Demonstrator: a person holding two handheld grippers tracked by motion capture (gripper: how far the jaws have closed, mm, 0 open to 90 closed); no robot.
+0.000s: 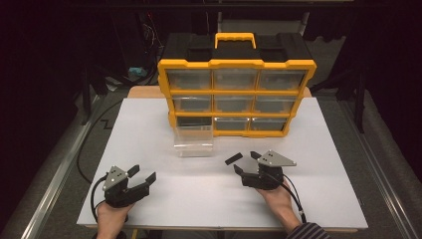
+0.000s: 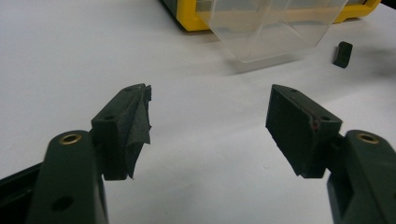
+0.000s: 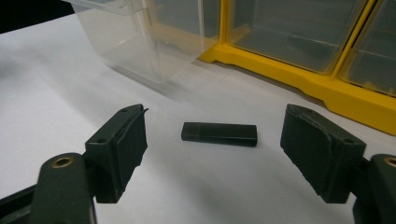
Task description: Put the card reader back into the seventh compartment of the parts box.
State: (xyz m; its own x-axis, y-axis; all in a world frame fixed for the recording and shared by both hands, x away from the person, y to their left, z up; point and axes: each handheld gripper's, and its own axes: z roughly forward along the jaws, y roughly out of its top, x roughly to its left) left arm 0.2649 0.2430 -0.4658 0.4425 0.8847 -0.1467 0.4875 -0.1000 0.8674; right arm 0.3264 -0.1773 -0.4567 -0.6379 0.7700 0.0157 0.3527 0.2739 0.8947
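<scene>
R tongs [image 3: 212, 149] stand apart w/ nothing between, aimed at the small black USB-stick-like block [image 3: 219, 134] lying flat on the white bench [image 1: 199, 199], just ahead of the tips, near the pulled-out clear drawer [image 1: 193, 140] of the yellow organizer [image 1: 237, 94]. Risk: block sits low and flat, so pads may skid over it or nudge it away if the approach is too high or off-centre. L tongs [image 1: 141, 174] also apart, empty, well off to the side.
</scene>
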